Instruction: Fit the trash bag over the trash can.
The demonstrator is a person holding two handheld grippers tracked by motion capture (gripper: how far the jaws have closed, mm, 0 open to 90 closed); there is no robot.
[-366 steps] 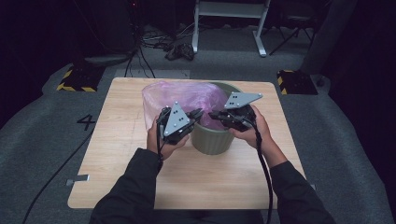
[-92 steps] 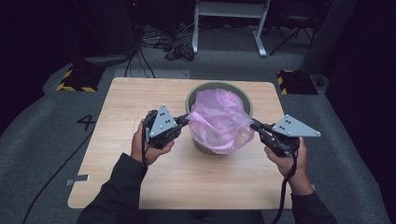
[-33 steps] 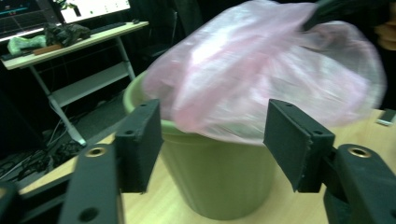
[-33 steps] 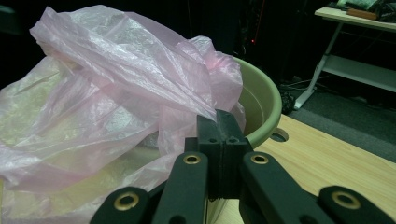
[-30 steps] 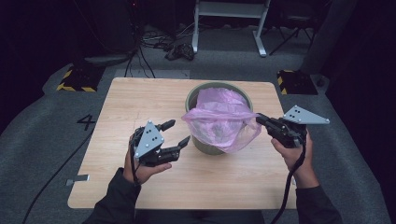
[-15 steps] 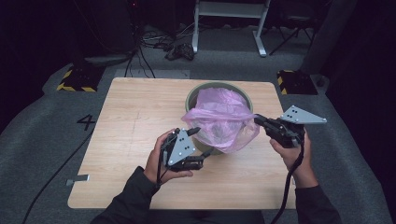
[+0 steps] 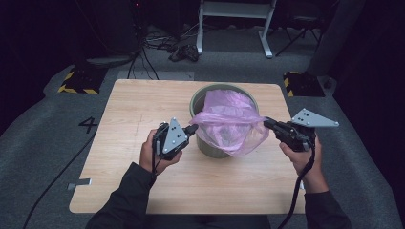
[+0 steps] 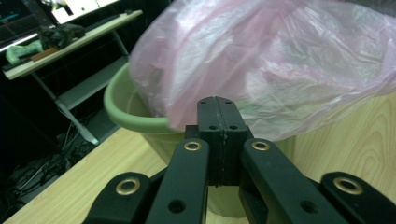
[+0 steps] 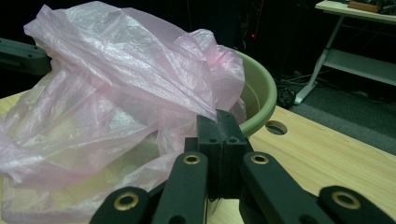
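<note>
A: Black plastic jaws first. The left gripper [image 7: 190,129] has its jaws pressed together in its own view; the thin pink plastic bag [image 7: 229,121] sits right at the tips, can't tell if any film is pinched between them.

B: And the right gripper [image 7: 268,123]?

A: Jaws together too, and the bag's edge runs down into the seam between the tips in the right gripper view. I'd call that clamped on the bag. From above, the film is pulled out toward that side.

B: Where's the bag sitting?

A: Half in, half over the round pale-green plastic bin [image 7: 201,98]. Part is bunched inside, part hangs over the person's-side rim and down the outer wall. The bin stands on the light wooden table [image 7: 119,119], toward the far middle. Left hand [image 7: 152,155] is just beside the bin's left side, right hand [image 7: 300,155] off to the bin's right, above the table's right edge.

B: Risks?

A: My guess: if the left has no real hold, spreading the bag only drags it one way and it slides off the rim. Film is thin, so a hard pull from the right could stretch or tear it at the pinch. The bin looks light, so a sideways tug could shift or tip it.

B: Anything else?

A: Dark floor, cables, a white stand behind. Done.
</note>
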